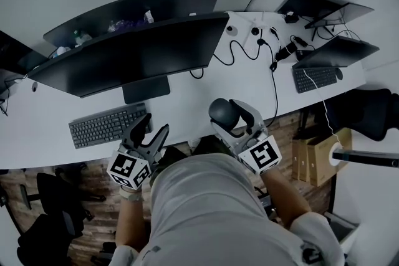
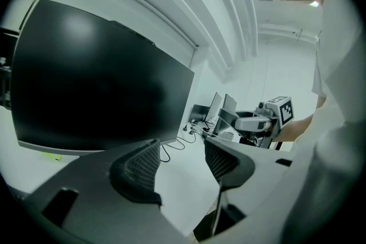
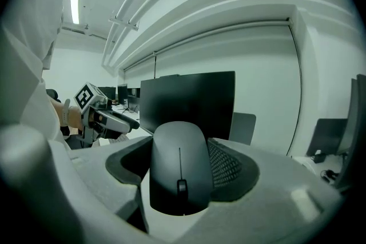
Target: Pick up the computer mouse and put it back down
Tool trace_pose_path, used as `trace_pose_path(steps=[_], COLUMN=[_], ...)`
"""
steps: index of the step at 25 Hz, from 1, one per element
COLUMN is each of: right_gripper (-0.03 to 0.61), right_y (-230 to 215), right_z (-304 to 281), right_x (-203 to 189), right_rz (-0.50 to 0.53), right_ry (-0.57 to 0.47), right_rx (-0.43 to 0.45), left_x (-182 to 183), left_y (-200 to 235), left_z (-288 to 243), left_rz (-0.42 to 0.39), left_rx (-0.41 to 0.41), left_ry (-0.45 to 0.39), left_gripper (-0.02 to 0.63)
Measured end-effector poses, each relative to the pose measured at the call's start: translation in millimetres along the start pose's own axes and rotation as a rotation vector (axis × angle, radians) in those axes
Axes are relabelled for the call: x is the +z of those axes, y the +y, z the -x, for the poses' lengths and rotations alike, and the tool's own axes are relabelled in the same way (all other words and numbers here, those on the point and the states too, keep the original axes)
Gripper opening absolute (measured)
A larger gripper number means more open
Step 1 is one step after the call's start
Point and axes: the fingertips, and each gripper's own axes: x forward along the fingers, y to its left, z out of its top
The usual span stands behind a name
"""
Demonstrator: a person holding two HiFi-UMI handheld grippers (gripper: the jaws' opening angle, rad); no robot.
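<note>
My right claw (image 1: 235, 120) has the computer mouse (image 1: 222, 111) clamped between its jaws, off to the right of the keyboard (image 1: 107, 124) (near the counter's (image 1: 187, 103) front edge). Left claw (image 1: 156, 123) sits by the keyboard's right end, jaws apart, nothing in them.

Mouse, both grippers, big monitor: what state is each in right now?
mouse: clamped in the right gripper
right gripper: shut on the mouse
left gripper: open, empty
monitor: screen dark
</note>
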Motion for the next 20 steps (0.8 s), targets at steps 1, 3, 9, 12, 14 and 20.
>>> trace_pose_path(steps=[1,3,9,12,14,20], right_gripper=[0.295,0.295,0.295,0.295,0.295,0.295], right_y=[-1.2,-4.4,-18.6,-24.7,-28.5,-42.1], right_z=[-2.5,-8.8,-34.2,-47.7,-57.2,-85.7], right_x=[-5.0,-13.8,-36.5,-49.5,-57.2,-91.9], right_rz=[-0.008,-0.019,-0.035,-0.042,-0.047,-0.031], right_ry=[0.025,0.058,0.130,0.164,0.182,0.260], right_rx=[-0.001,-0.004,0.003,0.019,0.031,0.067], left_x=[-0.8,-2.2,-4.7,-7.2,-8.2,-9.9], left_y=[0.7,2.9,9.9,11.3,12.7,18.0], left_z=[0.6,2.6,8.2,9.8,11.5,17.4], left_rz=[0.000,0.003,0.021,0.027,0.034,0.051], left_rx=[0.004,0.015,0.060,0.080,0.097,0.155], left_ry=[0.002,0.005,0.012,0.018,0.021,0.029], left_gripper=[0.230,0.230,0.230,0.230,0.230,0.230])
